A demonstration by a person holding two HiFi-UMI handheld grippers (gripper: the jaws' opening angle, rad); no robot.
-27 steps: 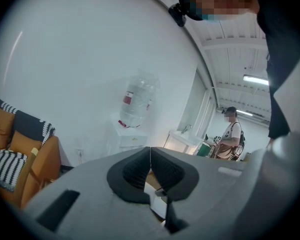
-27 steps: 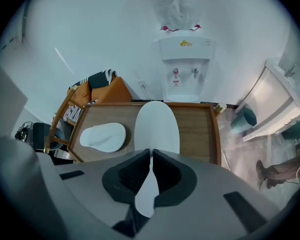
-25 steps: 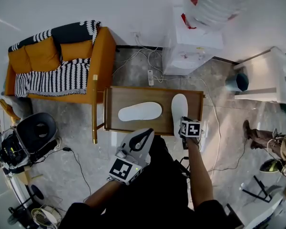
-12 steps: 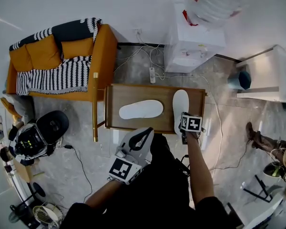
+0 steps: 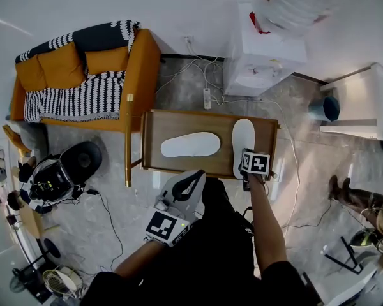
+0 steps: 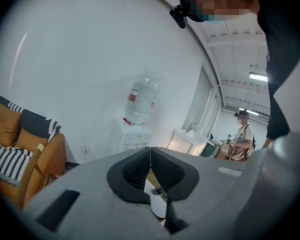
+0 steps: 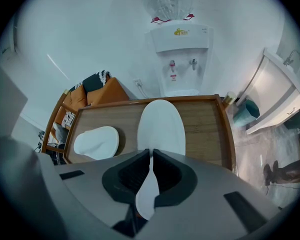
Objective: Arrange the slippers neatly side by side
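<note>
"Slipper positions?"

"Both on the wooden table (image 5: 179, 123). The left slipper (image 5: 191, 145) lies crosswise at the middle; the right slipper (image 5: 243, 139) lies lengthwise near the table's right end — the two are apart, at right angles."

"And the grippers?"

"The right gripper (image 7: 151, 159) is pinched shut on the near end of the right slipper. The left gripper (image 6: 150, 156) hangs off the table's near side — jaws pressed together on nothing."

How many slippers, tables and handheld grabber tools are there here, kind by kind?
Slippers: 2
Grippers: 2 (left gripper, right gripper)
Table: 1
Total: 5
</note>
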